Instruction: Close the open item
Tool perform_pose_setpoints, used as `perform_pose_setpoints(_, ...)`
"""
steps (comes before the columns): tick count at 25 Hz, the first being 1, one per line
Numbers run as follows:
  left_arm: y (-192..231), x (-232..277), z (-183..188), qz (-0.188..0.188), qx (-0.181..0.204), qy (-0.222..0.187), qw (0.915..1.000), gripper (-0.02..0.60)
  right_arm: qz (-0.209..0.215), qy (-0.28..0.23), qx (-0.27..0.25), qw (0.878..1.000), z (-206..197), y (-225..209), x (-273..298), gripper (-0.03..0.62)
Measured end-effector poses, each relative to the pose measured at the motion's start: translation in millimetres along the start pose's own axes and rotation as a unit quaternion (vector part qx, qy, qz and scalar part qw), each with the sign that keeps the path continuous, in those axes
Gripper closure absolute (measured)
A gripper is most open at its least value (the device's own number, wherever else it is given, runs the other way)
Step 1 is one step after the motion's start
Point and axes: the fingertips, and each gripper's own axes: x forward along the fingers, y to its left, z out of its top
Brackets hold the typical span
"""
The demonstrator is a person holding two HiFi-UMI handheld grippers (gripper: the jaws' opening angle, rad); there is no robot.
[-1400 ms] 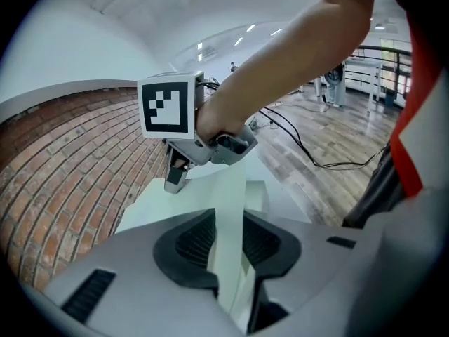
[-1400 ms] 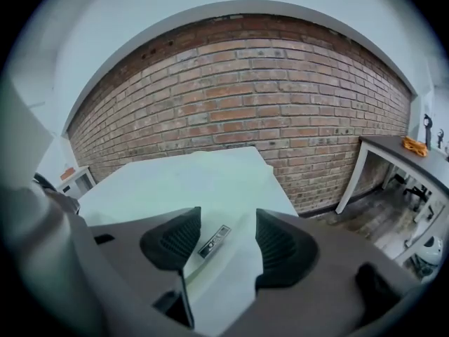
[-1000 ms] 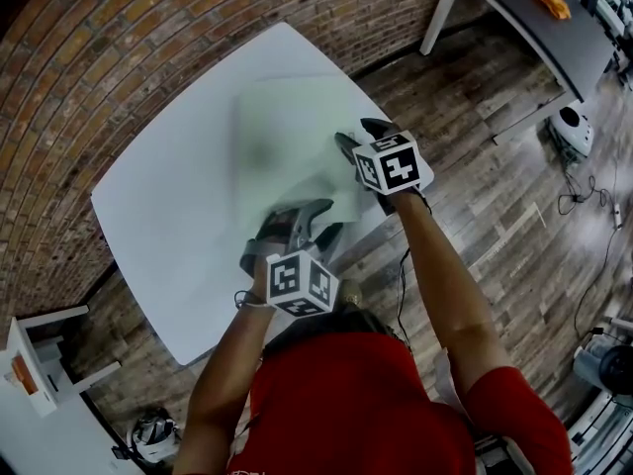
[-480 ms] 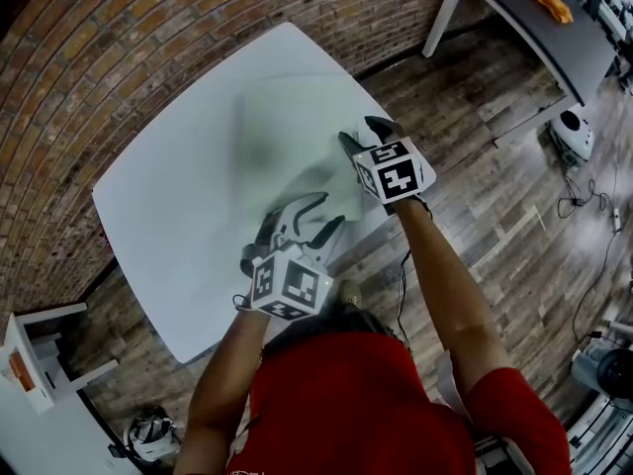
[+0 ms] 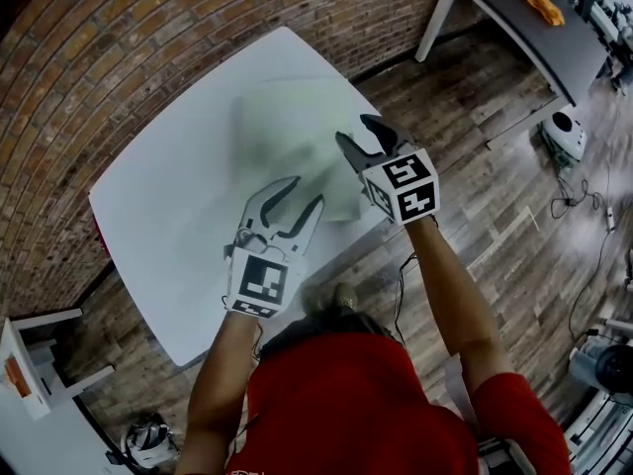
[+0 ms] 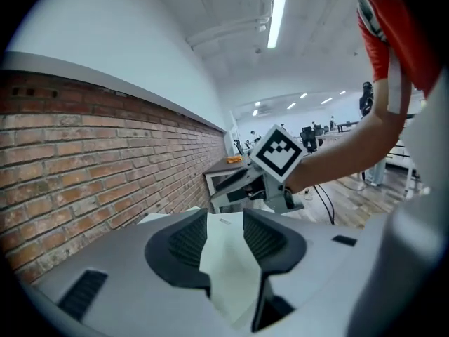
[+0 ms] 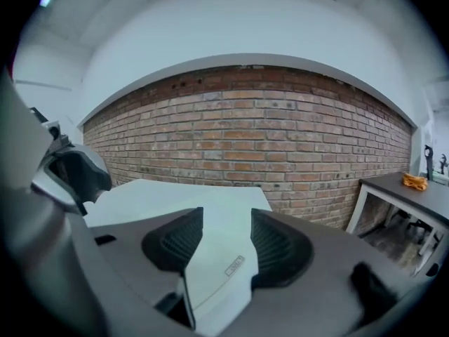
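Observation:
A pale, flat whitish-green item (image 5: 287, 117) lies on the white table (image 5: 168, 206), with a lighter panel at its near right corner. My left gripper (image 5: 305, 191) hovers over the item's near edge. Its jaws are apart and have just been closing a little; the item (image 6: 224, 258) only shows through the gap, and no pad presses on it. My right gripper (image 5: 354, 130) hangs open above the item's right side. In the right gripper view the item (image 7: 217, 272), with a small label, lies beyond the spread jaws (image 7: 226, 213).
A brick wall (image 5: 119, 28) runs behind the table. A dark table (image 5: 514, 18) with an orange object (image 5: 544, 3) stands at the upper right. Cables and a white device (image 5: 564, 132) lie on the wooden floor. White furniture (image 5: 30, 374) stands at the lower left.
Both grippers have lifted above the item's near edge. The left one has rolled, so its marker cube now faces the camera, and has shifted left. The right one has shifted slightly.

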Motion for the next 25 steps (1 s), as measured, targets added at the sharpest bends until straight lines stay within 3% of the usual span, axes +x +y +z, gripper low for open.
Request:
perform_pose_setpoints(5, 22.4, -20.2, 26.9, 0.030, -0.042, -0.061, 0.9968, 0.447, 0.028, -0.055, -0.005, 0.998, 37.4, 19.5, -31.6, 0.373)
perform_pose_setpoints(8, 33.6, -35.9, 48.3, 0.045, -0.067, -0.103, 0.9914, 0.463, 0.039, -0.088, -0.005, 0.995, 60.3, 32.7, -53.1, 0.423)
perform_pose_setpoints(18, 40.8, -75.4, 93.6, 0.050, -0.089, -0.168, 0.9804, 0.503, 0.074, -0.174, -0.011, 0.982, 112.3, 79.2, -114.1, 0.528)
perform_pose_setpoints(21, 40.1, -83.3, 104.3, 0.047, -0.097, -0.185, 0.9768, 0.517, 0.093, -0.205, -0.017, 0.974, 128.3, 95.6, -129.0, 0.539)
perform_pose_setpoints(25, 37.3, -94.9, 114.9, 0.043, -0.105, -0.205, 0.9721, 0.537, 0.103, -0.208, -0.033, 0.972, 131.0, 113.5, -141.5, 0.545)
